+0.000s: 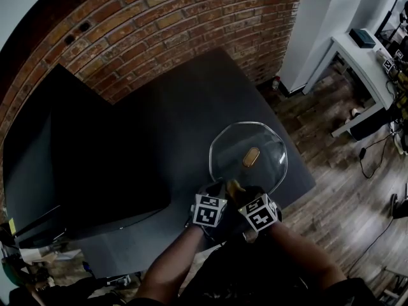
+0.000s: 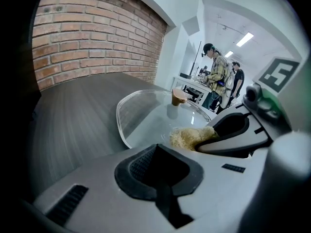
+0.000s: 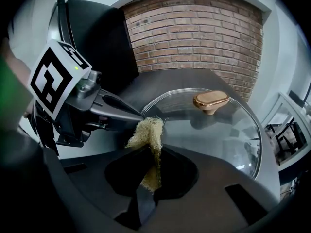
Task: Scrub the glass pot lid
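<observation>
The glass pot lid (image 1: pixel 250 153) lies knob-up, with the table (image 1: pixel 159 139) edge just beyond it and nothing pinning it — a hard scrubbing push could skate it off. The right gripper (image 3: pixel 150 171) is clenched on a fibrous scrubber (image 3: pixel 148 132) resting at the lid's near rim. The left gripper (image 2: pixel 158 171), just beside that rim, is closed on nothing.
</observation>
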